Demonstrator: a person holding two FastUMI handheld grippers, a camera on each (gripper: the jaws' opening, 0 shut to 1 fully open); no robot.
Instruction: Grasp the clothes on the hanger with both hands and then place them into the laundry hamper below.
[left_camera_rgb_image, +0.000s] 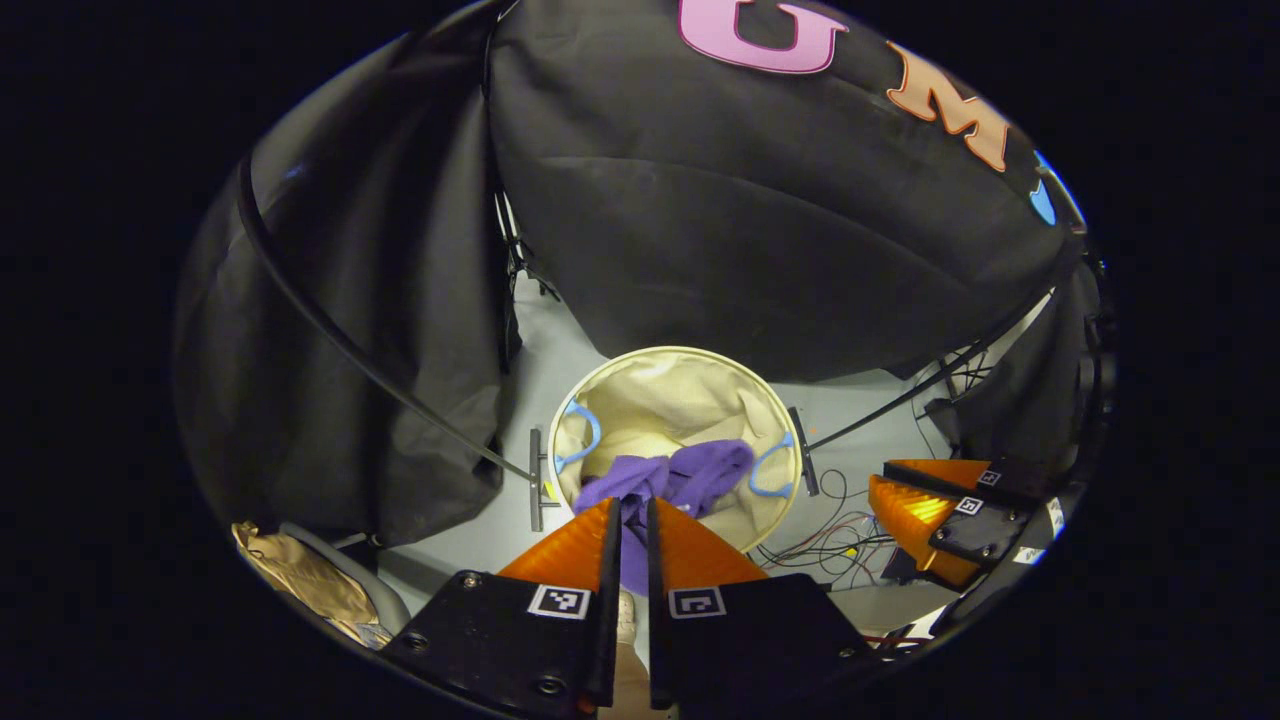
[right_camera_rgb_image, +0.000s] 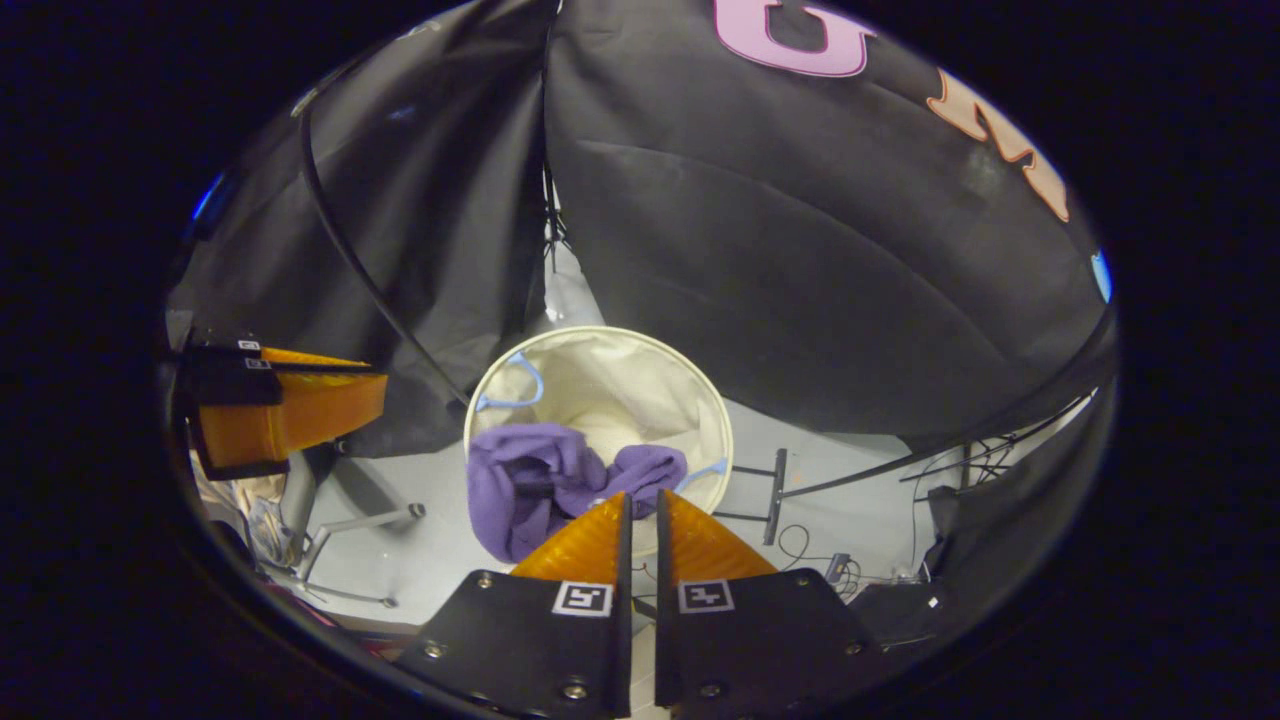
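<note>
Pale floor (left_camera_rgb_image: 500, 510) lies below both grippers. Nearest, the left gripper (left_camera_rgb_image: 630, 520) has its fingers nearly pressed together, pinching a fold of the purple garment (left_camera_rgb_image: 690, 475) just ahead of its tips. The right gripper (right_camera_rgb_image: 640, 515) looks similarly closed on the cloth, though contact there is hard to confirm. Soft, light and limp, the garment drapes over the near rim of the laundry hamper (right_camera_rgb_image: 600, 335) beyond; bunched folds give the best hold.
</note>
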